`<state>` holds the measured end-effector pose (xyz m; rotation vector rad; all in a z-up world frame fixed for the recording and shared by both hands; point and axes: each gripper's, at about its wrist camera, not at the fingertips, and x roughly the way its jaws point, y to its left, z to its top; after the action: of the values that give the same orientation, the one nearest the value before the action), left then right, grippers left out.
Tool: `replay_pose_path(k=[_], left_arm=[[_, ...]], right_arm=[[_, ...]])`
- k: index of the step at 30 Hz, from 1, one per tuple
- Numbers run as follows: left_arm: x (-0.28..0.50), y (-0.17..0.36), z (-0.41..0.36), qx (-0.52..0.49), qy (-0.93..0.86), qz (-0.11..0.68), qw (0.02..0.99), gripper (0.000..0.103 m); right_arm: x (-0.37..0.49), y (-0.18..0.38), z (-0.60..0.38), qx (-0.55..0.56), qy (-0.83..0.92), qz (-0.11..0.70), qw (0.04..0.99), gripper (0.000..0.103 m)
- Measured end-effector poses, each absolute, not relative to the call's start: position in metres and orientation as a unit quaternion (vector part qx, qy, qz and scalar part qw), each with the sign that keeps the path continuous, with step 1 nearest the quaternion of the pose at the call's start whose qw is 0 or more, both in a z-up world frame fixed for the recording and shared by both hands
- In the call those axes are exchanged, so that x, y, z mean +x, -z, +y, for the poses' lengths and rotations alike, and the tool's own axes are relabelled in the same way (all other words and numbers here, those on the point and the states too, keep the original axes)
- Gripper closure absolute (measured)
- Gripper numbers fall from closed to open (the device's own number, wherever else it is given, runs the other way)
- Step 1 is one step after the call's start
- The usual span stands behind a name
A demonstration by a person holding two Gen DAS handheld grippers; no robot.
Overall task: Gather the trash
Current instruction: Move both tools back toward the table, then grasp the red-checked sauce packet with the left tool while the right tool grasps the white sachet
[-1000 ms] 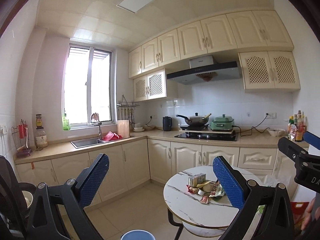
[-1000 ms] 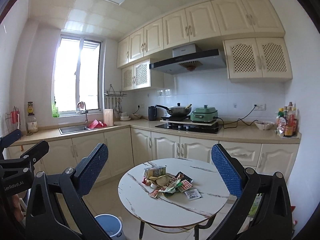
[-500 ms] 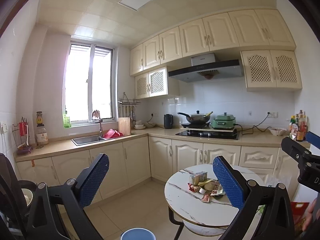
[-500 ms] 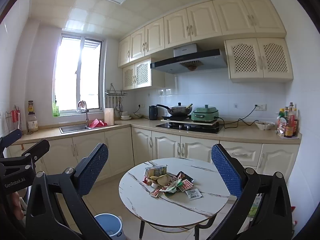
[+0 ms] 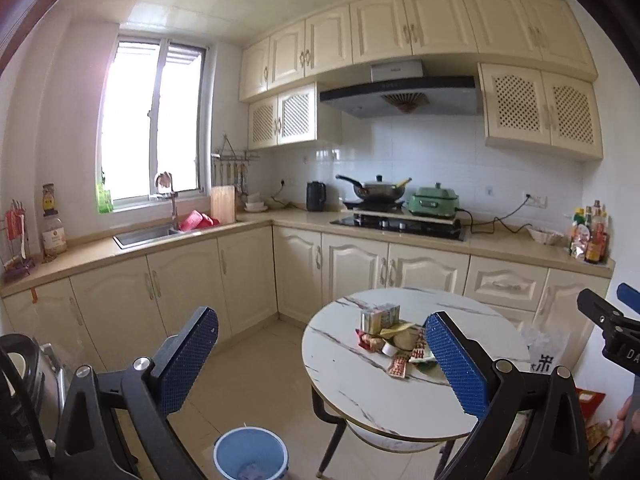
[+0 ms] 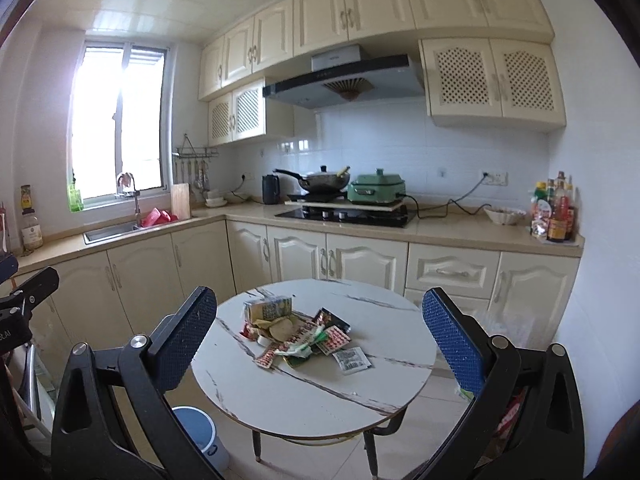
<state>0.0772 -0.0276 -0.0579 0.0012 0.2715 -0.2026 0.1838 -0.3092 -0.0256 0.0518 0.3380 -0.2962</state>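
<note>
Trash pile point(image 6: 298, 334) beyond right claw point(image 6: 320, 344)

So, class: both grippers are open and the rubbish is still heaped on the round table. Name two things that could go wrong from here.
1. The wrappers lie in a loose overlapping heap, so one pinch may lift several and scatter others; the flat sachet could be hard to grip.
2. The blue bin stands on the floor beside the table, below its top, so light pieces might miss it when dropped.
</note>
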Motion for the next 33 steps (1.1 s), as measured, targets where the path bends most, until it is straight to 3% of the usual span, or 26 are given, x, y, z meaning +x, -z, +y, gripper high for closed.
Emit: replay_pose_path(k=[7, 20, 29, 33], left_arm=[[0.184, 0.083, -0.068, 0.010, 0.133, 0.230, 0.964, 0.001], [0.340, 0.130, -0.157, 0.080, 0.174, 0.328, 0.925, 0.001], [0.452, 0.168, -0.177, 0.062, 0.173, 0.390, 0.903, 0.001], [0.489, 0.180, -0.185, 0.049, 0.181, 0.409, 0.893, 0.001]], right_arm=[[0.250, 0.109, -0.364, 0.033, 0.158, 0.275, 0.948, 0.000], [0.359, 0.233, -0.439, 0.031, 0.129, 0.430, 0.893, 0.000], [0.423, 0.276, -0.452, -0.001, 0.078, 0.480, 0.874, 0.000], [0.432, 0.281, -0.461, 0.019, 0.053, 0.482, 0.874, 0.006]])
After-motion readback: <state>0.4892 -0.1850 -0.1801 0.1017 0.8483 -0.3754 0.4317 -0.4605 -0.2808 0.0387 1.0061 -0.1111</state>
